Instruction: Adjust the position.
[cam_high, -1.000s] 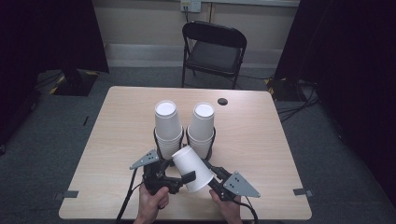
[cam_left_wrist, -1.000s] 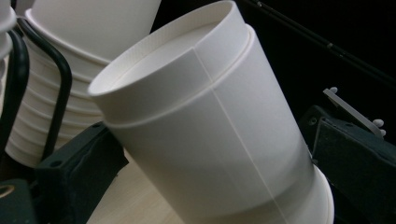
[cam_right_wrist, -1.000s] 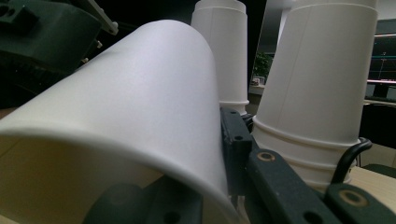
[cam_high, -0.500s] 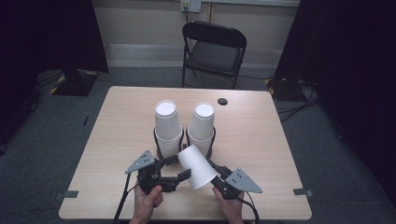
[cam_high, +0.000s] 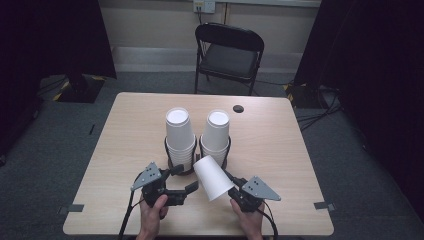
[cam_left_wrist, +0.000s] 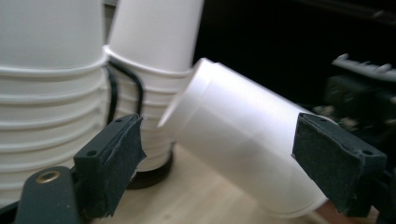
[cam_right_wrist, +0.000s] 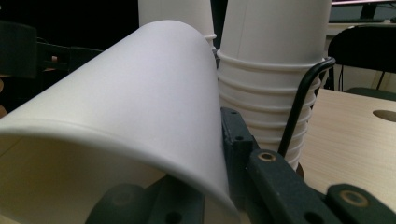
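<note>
A single white paper cup (cam_high: 212, 177) (cam_left_wrist: 243, 154) (cam_right_wrist: 140, 107) hangs tilted over the table's near edge, bottom up and to the left. My right gripper (cam_high: 227, 191) (cam_right_wrist: 224, 154) is shut on its wall at the rim. My left gripper (cam_high: 184, 179) (cam_left_wrist: 224, 163) points at the cup from the left. Its jaws have just been closing. The cup lies between its pads (cam_left_wrist: 112, 168), which stand apart from it. Behind stand two stacks of upturned white cups, one left (cam_high: 179, 135) (cam_left_wrist: 46, 93) and one right (cam_high: 216, 132) (cam_right_wrist: 271, 60), each in a black wire holder (cam_left_wrist: 135, 88) (cam_right_wrist: 303, 93).
The light wooden table (cam_high: 280, 150) has a small dark round hole (cam_high: 238, 108) at the back right. A black folding chair (cam_high: 230, 50) stands beyond the far edge. Dark curtains hang on both sides of the room.
The left gripper's jaws have drawn much closer together. The right gripper and its tilted cup have shifted slightly to the right. The two stacks have not moved.
</note>
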